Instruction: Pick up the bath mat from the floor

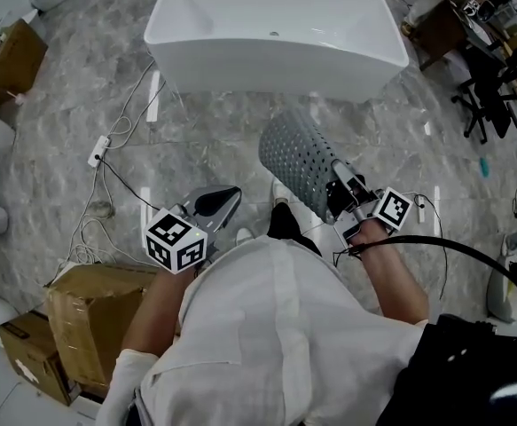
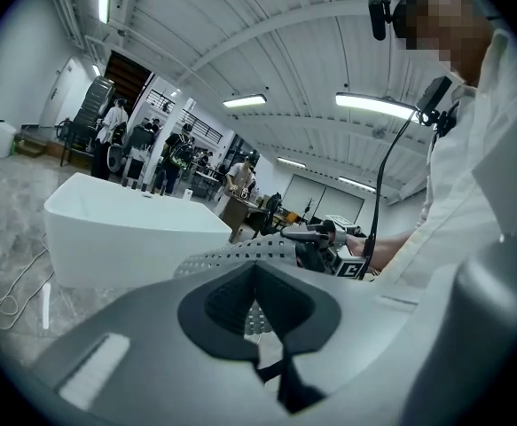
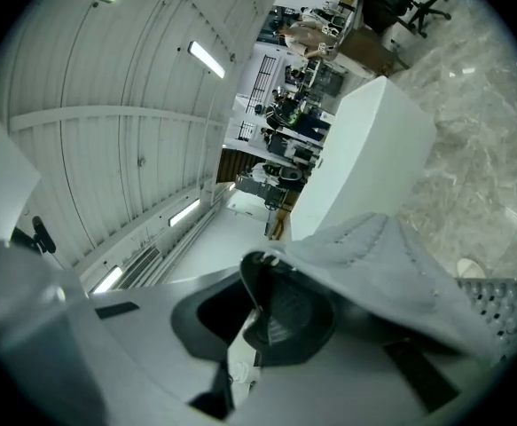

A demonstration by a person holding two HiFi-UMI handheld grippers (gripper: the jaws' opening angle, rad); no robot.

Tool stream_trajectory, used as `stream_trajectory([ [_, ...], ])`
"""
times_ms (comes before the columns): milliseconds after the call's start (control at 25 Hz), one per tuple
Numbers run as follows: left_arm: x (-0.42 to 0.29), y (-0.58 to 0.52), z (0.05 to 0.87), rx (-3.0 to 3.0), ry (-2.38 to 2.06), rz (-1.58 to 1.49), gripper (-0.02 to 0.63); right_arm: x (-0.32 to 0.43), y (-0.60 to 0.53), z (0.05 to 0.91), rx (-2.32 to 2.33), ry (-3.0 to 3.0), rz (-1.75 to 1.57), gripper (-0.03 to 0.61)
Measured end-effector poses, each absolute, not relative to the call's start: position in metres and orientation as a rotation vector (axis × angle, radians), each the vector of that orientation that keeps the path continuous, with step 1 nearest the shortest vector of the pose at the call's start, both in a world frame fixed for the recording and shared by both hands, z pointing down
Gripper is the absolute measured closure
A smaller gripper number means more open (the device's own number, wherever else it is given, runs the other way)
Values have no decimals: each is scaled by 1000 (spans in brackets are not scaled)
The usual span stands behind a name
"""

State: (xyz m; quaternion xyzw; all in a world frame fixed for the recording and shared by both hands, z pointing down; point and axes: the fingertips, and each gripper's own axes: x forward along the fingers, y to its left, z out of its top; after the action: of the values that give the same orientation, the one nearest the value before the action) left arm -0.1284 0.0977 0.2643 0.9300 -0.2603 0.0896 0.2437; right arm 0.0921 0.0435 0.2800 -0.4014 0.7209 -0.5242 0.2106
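The lifting step looks as good as done. The bath mat (image 1: 301, 156) is off the floor (image 1: 214, 131), gripped by one short edge in the right claw (image 1: 336, 193). That claw's jaws are nearly together on the grey perforated sheet, and in the right gripper view the sheet drapes over the upper jaw. In the head view the mat hangs in the air at about 6 o'clock from the white bathtub (image 1: 276, 25) and apart from it.

The mat's long axis runs from the right claw towards 10 to 11 o'clock in the head view. The free end points that way and curls over into a shallow arch, with the holed face upward.

The left claw (image 1: 215, 204) sits at about 8 o'clock from the mat, well apart from it. Its jaws are together on nothing.

The next move probably calls for a firm pinch on the held edge. The left claw could open and take the free end, since a limp sheet held at one edge may swing or slip.
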Motion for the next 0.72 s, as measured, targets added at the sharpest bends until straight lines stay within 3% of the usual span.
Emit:
stream_trajectory([
  [720, -133, 104, 265, 2531, -729, 210, 607, 86, 52, 274, -1102, 2020, -1454, 566],
])
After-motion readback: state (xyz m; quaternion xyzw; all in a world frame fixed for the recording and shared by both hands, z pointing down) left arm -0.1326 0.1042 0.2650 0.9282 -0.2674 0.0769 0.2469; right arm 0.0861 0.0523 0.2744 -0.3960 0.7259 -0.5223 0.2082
